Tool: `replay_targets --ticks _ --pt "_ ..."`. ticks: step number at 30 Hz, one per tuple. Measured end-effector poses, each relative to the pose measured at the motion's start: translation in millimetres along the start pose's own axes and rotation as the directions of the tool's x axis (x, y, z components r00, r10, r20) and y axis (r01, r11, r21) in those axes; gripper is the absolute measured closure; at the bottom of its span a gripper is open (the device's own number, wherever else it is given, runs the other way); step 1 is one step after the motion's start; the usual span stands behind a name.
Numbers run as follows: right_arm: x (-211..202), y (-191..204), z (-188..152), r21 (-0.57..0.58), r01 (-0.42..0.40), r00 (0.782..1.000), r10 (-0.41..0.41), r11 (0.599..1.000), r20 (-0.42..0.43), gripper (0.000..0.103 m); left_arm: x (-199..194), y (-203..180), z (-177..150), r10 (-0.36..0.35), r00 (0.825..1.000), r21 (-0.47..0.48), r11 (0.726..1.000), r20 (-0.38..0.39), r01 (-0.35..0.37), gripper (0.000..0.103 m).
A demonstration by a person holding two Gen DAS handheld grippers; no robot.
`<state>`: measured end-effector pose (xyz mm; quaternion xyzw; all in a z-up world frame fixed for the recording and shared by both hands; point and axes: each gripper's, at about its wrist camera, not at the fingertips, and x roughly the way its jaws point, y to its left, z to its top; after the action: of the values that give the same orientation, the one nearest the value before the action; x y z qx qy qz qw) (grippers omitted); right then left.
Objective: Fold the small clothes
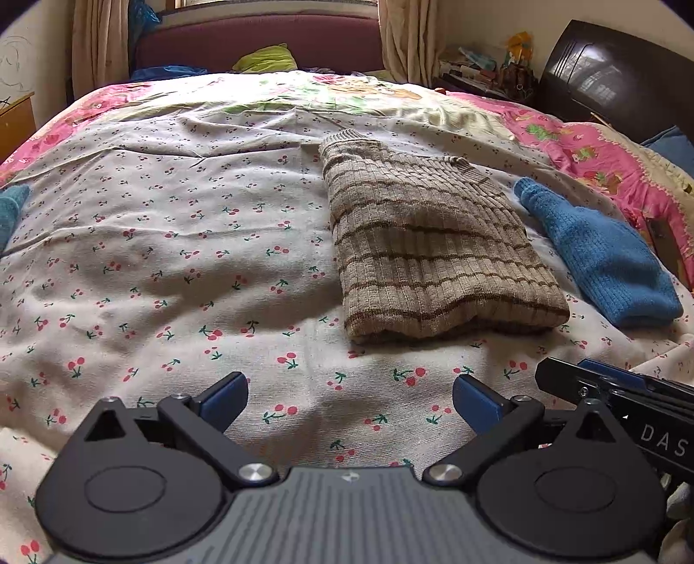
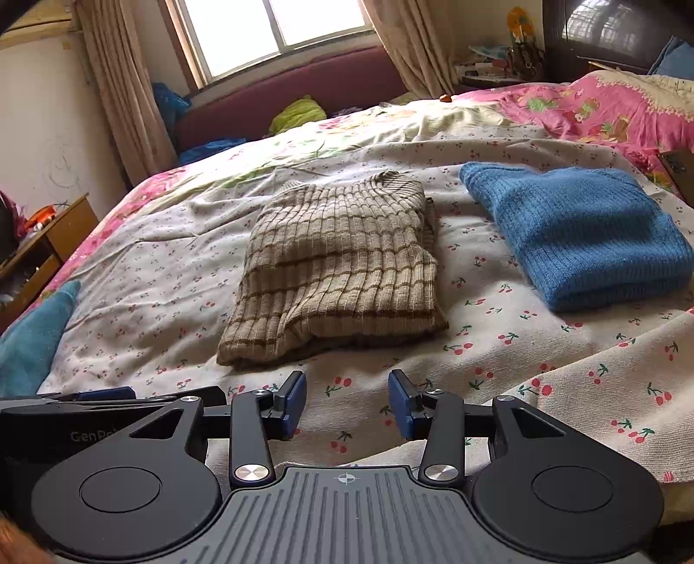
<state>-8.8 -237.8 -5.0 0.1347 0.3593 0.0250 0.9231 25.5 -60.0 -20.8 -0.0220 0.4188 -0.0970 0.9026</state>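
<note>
Clearly, the striped sweater point(image 2: 338, 264) is lying folded into a thick rectangle on the bed point(image 2: 542, 390), a little way in front of both tools, its collar pointing toward the far window point(image 2: 277, 30) and its doubled lower edge facing the camera; it seems to be sitting there because the fold is finished and it is being left to rest flat. Just to its right, apart from it by a strip of cherry-print sheet, a blue sweater point(image 2: 581, 234) is lying folded the same way, so the two appear to be forming a row of done pieces. The right gripper point(image 2: 347, 403) is hovering over bare sheet just short of the striped sweater's near edge, its jaws standing apart with nothing between them. The left gripper point(image 1: 349, 401) is hanging over the sheet to the left of the pile, its jaws spread very wide and likewise holding nothing; the right tool's black body is showing at the lower right of that view, so the two hands are sitting close together. At the left edge a bit of teal cloth point(image 2: 34, 334) is peeking in, perhaps another garment waiting, though too little is showing to tell. Beyond, a pink quilt point(image 2: 607, 108) and a maroon headboard point(image 2: 303, 86) are closing off the scene.
</note>
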Motion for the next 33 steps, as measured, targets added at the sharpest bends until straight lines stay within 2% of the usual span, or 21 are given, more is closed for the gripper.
replay_targets --ticks 5,16,33 --pt "-2.3 -0.7 -2.0 -0.005 0.007 1.000 -0.007 1.000 0.012 0.059 3.8 4.7 -5.5 -0.008 1.000 -0.023 1.000 -0.016 0.008 0.000" --pt "6.6 -3.4 -11.0 0.005 0.015 0.999 -0.015 1.000 -0.043 0.059 5.7 1.0 -11.4 -0.008 1.000 -0.005 1.000 -0.022 0.007 0.000" --pt "7.7 -3.5 -14.7 0.016 0.011 0.998 -0.010 1.000 -0.066 0.058 11.0 3.6 -10.0 -0.001 0.999 -0.020 1.000 -0.049 0.000 0.000"
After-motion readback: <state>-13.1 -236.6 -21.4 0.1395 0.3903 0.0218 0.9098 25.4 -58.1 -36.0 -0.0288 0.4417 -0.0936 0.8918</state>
